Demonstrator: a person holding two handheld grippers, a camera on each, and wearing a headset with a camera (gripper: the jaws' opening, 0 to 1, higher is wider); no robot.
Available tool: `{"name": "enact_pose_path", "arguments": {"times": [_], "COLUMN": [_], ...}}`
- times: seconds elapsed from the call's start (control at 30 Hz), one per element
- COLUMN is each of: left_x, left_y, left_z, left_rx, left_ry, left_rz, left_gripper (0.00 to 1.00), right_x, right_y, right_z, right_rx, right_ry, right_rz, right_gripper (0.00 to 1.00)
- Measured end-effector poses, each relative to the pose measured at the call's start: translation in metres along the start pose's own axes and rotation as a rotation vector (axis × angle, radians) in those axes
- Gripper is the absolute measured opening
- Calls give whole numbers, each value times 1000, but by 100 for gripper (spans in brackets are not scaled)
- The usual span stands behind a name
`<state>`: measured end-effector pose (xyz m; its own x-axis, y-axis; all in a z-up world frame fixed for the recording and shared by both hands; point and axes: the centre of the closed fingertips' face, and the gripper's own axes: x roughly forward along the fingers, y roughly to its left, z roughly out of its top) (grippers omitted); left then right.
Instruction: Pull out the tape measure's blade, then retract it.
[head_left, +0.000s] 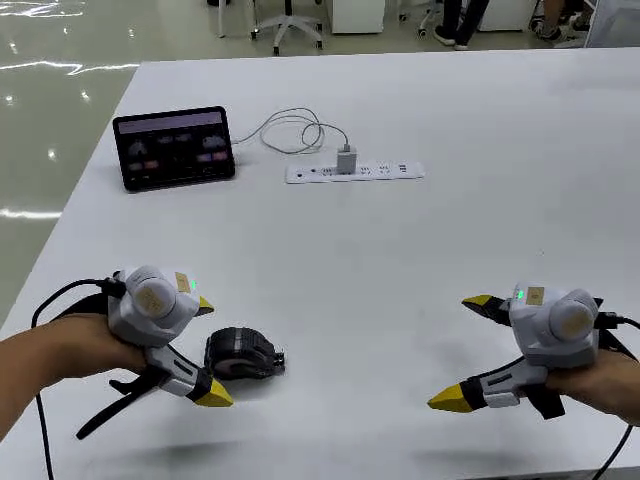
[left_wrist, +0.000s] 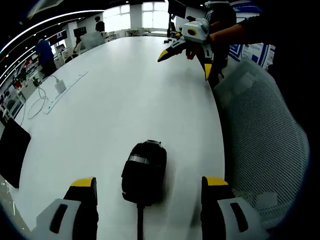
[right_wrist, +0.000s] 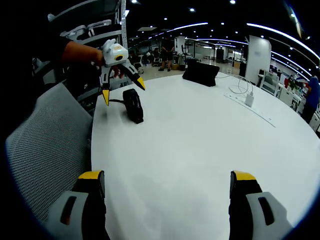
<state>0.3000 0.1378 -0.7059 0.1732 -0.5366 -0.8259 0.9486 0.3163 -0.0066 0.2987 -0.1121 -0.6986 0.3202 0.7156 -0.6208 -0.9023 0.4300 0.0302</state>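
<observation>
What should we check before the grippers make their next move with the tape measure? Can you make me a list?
1. Tape measure lies between the left gripper's jaws: ok.
2. Left jaws open wider than the case: ok.
3. Left gripper holding the case: not ok, the jaws are apart from it.
4. Right gripper open with nothing in it: ok, but it is far off to the side of the tape measure.
5. Blade tip facing the right gripper: cannot tell.
6. Tablet and power strip out of the way: ok, both lie at the table's far side.
</observation>
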Motion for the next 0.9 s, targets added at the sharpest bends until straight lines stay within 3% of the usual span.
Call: {"name": "enact_pose_path", "arguments": {"times": [0.33, 0.53, 0.63, 0.7, 0.73, 0.9], "left_x": [20, 31, 35, 35, 35, 35], "left_y": [-3, -5, -2, 7, 3, 3], "left_z": [4, 8, 8, 7, 7, 6], "left_rx": [93, 129, 185, 247, 229, 270], "left_ry": [75, 94, 112, 134, 133, 143], "left_rz": [-63, -82, -71, -34, -58, -66], "left_gripper": [62, 51, 41, 35, 35, 34], "right_x": [31, 48, 57, 63, 67, 84], "right_y": [16, 25, 29, 31, 33, 44], "right_z": [21, 31, 37, 40, 43, 49], "right_rx": [-58, -89, -101, -108, -113, -126], "right_ry": [-18, -20, -23, -21, -22, -17], "right_rz": [84, 130, 150, 163, 170, 215], "right_gripper": [100, 97, 94, 93, 92, 85]}}
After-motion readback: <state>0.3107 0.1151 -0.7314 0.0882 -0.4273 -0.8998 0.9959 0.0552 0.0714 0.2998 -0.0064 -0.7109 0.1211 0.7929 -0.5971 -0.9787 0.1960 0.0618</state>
